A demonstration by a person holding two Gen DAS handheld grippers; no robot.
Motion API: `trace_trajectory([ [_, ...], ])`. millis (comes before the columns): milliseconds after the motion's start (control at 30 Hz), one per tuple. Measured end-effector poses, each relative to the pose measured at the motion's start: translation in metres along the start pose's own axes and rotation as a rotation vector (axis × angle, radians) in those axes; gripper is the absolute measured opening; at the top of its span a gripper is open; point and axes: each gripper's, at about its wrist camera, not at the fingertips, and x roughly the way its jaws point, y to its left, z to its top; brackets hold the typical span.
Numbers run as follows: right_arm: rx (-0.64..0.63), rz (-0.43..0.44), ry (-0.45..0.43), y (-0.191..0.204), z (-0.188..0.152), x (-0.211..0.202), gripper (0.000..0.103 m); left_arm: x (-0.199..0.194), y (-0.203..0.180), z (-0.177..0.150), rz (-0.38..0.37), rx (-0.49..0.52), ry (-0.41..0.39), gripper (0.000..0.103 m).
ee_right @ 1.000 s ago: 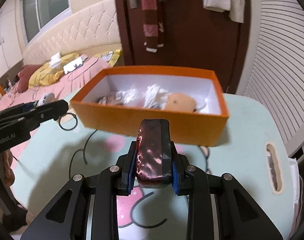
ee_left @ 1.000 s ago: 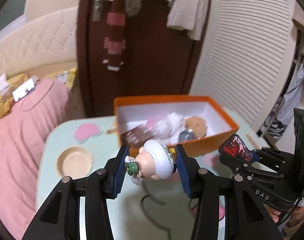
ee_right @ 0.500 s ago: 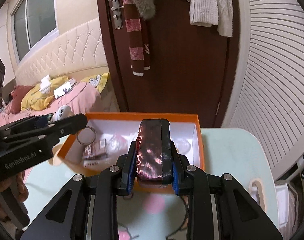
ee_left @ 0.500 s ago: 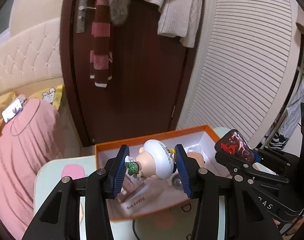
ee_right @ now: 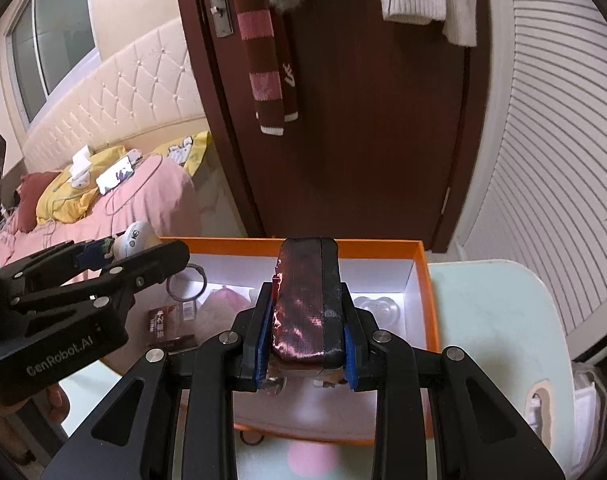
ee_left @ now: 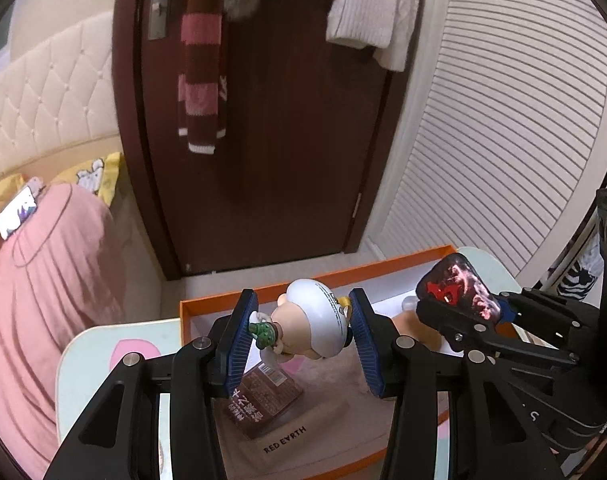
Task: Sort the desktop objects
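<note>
My left gripper [ee_left: 303, 330] is shut on a small toy figurine [ee_left: 313, 326] with a white cap and a green piece at its front. It hangs over the left part of the open orange box [ee_left: 219, 299]. My right gripper [ee_right: 305, 336] is shut on a dark red glossy case [ee_right: 307, 300], held over the box's near wall [ee_right: 303, 434]. In the left wrist view the case [ee_left: 457, 288] and the right gripper [ee_left: 463, 312] sit to the right. The right wrist view shows the figurine [ee_right: 133, 236] in the left gripper [ee_right: 99, 254] at left.
Inside the box lie a brown packet [ee_left: 263, 400], a ring [ee_right: 185, 282], a pink item [ee_right: 223, 298] and a clear heart-shaped piece [ee_right: 377, 306]. The box stands on a pale green table [ee_right: 491, 320]. Behind are a brown door [ee_left: 279, 140] with hanging clothes, and a pink bed [ee_left: 43, 272] at left.
Both grippers moved forward from the near side of the box to above it, each still holding its object. The box and table slid down in both views.
</note>
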Motion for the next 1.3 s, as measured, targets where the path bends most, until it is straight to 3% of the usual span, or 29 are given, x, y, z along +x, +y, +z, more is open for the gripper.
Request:
trace_trajectory([
  [600, -0.016, 0.031, 0.048, 0.01, 0.006, 0.026, 0.03, 0.012, 0.009, -0.001, 0.008, -0.03, 0.027, 0.046],
  [733, -0.015, 0.017, 0.041, 0.01, 0.006, 0.024, 0.031, 0.008, 0.011, 0.0, 0.012, -0.041, 0.012, 0.061],
  [1000, -0.013, 0.012, 0.029, 0.011, 0.006, 0.014, 0.032, -0.004, 0.012, -0.006, 0.009, -0.049, 0.01, 0.064],
  [1300, -0.031, -0.014, 0.001, 0.014, -0.008, -0.019, 0.032, -0.032, 0.01, -0.031, 0.004, -0.07, 0.018, 0.076],
])
